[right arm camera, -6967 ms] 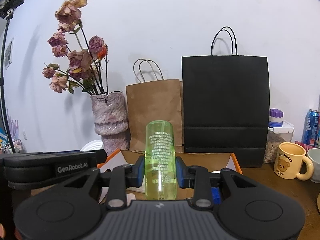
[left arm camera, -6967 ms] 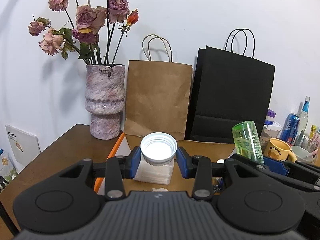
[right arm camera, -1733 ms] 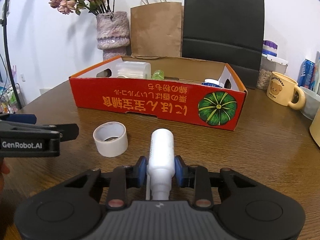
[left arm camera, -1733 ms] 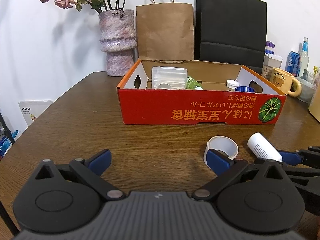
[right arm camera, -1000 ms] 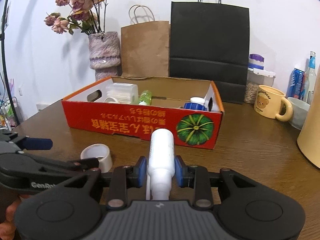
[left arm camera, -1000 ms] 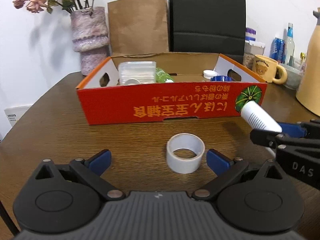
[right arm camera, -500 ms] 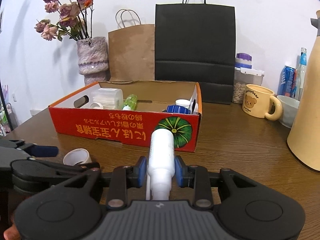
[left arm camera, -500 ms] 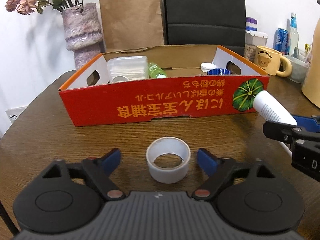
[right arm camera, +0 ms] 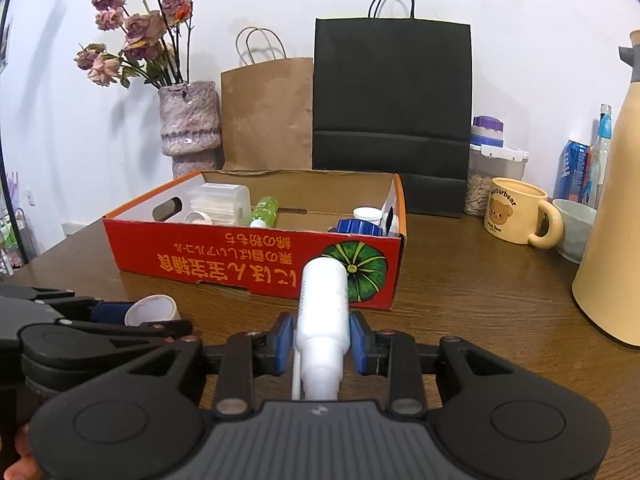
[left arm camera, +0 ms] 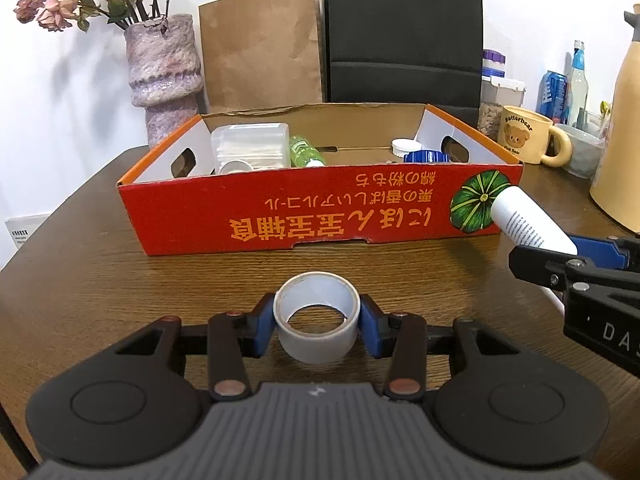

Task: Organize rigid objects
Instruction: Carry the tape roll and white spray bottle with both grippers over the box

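My left gripper (left arm camera: pixel 317 326) is shut on a white tape roll (left arm camera: pixel 316 320) that rests on the wooden table in front of the red cardboard box (left arm camera: pixel 320 216). My right gripper (right arm camera: pixel 320 340) is shut on a white bottle (right arm camera: pixel 322 308) and holds it above the table, base pointing at the box (right arm camera: pixel 256 264). The bottle also shows in the left wrist view (left arm camera: pixel 528 222), and the tape roll in the right wrist view (right arm camera: pixel 152 310). Inside the box lie a clear plastic container (left arm camera: pixel 250 148), a green bottle (left arm camera: pixel 304 152), a white cap (left arm camera: pixel 406 146) and a blue lid (left arm camera: pixel 426 157).
Behind the box stand a vase with dried roses (left arm camera: pixel 164 76), a brown paper bag (left arm camera: pixel 260 48) and a black bag (left arm camera: pixel 400 36). At the right are a yellow bear mug (right arm camera: pixel 516 210), a grey bowl (right arm camera: pixel 576 228), a cream thermos jug (right arm camera: pixel 612 240), cans and a food jar (right arm camera: pixel 488 168).
My left gripper has closed its jaws onto the tape roll, which stood between open jaws half a second ago. The right gripper has kept hold of the white bottle and shifted slightly toward the box.
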Motion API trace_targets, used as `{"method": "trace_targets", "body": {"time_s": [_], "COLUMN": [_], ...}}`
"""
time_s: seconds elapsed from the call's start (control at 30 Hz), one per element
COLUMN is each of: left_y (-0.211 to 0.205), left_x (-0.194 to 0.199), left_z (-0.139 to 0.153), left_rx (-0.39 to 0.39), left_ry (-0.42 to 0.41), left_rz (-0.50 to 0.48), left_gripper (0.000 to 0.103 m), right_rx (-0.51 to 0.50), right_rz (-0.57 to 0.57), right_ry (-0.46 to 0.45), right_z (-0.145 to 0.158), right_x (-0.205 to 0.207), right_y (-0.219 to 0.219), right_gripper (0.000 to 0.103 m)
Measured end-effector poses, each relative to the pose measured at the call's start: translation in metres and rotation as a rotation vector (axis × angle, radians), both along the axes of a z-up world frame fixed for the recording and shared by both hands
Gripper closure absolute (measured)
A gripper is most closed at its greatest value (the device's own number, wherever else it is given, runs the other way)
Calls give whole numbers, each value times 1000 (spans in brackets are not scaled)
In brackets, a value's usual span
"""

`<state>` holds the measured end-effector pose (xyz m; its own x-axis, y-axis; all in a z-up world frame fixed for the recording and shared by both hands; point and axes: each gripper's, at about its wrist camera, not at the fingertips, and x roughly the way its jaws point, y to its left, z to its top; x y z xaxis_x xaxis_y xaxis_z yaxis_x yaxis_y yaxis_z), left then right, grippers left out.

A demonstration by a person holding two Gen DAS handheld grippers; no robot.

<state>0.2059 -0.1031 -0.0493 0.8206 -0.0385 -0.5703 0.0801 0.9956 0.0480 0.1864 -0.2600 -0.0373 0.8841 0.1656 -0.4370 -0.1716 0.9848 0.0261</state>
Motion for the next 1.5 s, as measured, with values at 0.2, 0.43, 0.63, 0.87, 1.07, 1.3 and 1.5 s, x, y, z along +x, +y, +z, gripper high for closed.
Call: {"method": "trace_targets", "body": {"time_s": [0.2,0.43,0.63,0.87,1.07,1.3,1.5], "left_y": [2,7,13,20,25,33,40], "left_x": [-6,-11,-12,-8,-2,10,26], "left_z": [7,21,40,59,71,84,92], "left_rx": [2,-10,-25,-41,-53,-70,-98], "left_ry": [-29,-73,-114,-156,-194,-231,-247], "left_rz": [6,9,30,40,42,59,70], "left_gripper": [58,59,59,59,59,59,59], "right_rx": [5,24,44,53,58,63,71], "right_rz": [4,4,3,6,8,0,-11], "right_ry": [-15,-35,-70,-96,-130,-159,-175], "right_z": [3,8,19,30,41,53,60], "right_x": [-3,-4,-5,-1,4,17,34], "right_y": [0,2,7,16,23,29,33], "right_gripper": [74,74,74,74,74,74,74]}}
